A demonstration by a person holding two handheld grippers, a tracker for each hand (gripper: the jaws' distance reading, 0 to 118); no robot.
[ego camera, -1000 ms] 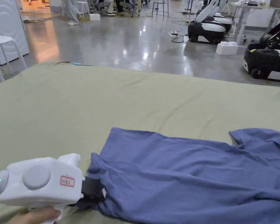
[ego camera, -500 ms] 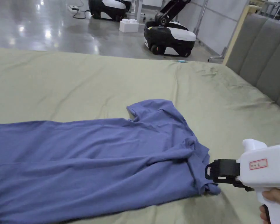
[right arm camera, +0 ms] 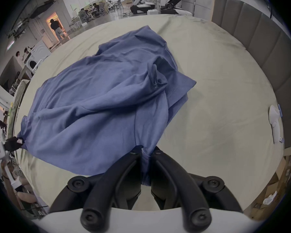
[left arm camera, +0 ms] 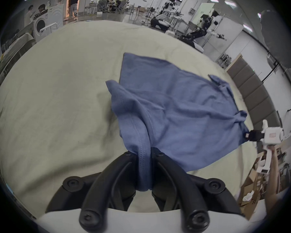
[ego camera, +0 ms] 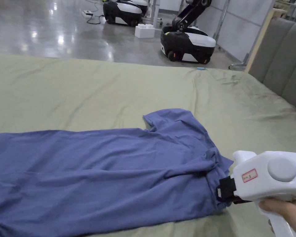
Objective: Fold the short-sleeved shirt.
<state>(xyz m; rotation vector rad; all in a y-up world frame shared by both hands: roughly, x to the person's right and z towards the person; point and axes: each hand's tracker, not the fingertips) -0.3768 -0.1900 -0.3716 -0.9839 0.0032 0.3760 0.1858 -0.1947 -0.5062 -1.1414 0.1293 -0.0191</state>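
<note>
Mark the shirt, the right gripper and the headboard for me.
shirt [ego camera: 98, 166], head view, on the flat middle of its body.
right gripper [ego camera: 222, 192], head view, on its black front end at the shirt's edge.
headboard [ego camera: 283, 66], head view, on a grey padded panel.

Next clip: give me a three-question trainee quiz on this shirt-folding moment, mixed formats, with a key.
1. True or false: the right hand-held gripper is open and clear of the blue shirt.
2. Multiple choice: the shirt lies on A) the green bed cover, B) the grey floor, C) a white stool.
3. Fill in: in the left gripper view, the left hand-held gripper is shut on the shirt's ____.

Key: 1 false, both jaws pinch fabric; 2 A; 3 hem.
</note>
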